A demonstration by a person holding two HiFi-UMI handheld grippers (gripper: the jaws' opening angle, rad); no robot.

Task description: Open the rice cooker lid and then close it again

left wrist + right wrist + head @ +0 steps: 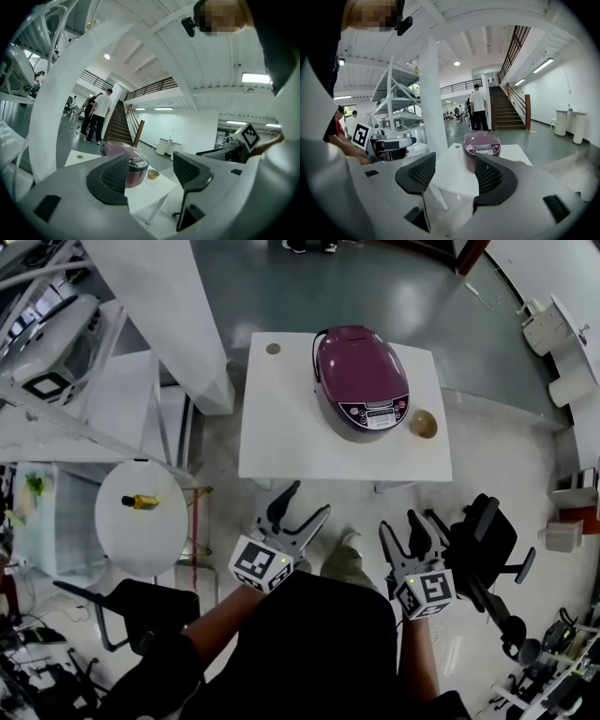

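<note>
Left gripper [307,501]: held low in front of the person, short of the table. Its jaws are spread apart with nothing between them. From its own camera, the left gripper [151,171] frames the table edge through the gap.
Right gripper [398,523]: level with the left one and near it, marker cube toward the person. In its own view the right gripper [454,176] has its jaws wide as well, and empty.
Person: a dark top fills the bottom of the head view. One shoe [349,542] shows on the floor between the two grippers.
Table [281,432]: white and square, straight ahead of the person.
Rice cooker [361,381]: purple and rounded, on the far right part of the table. Its lid is down and its control panel faces the person, well apart from both grippers. In the left gripper view the rice cooker [115,149] is partly behind the left-hand jaw. In the right gripper view the rice cooker [481,144] is partly behind the right-hand jaw.
Bowl [423,424]: small and tan, on the table just beside the cooker's right front.
Small disc [273,349]: at the table's far left corner; too small to identify.
Round table [141,535]: white, off to the left, carrying a yellow bottle [142,502].
Office chair [483,540]: black, just right of the right gripper.
Staircase [506,112]: in the background, with people [478,108] standing near its foot.
</note>
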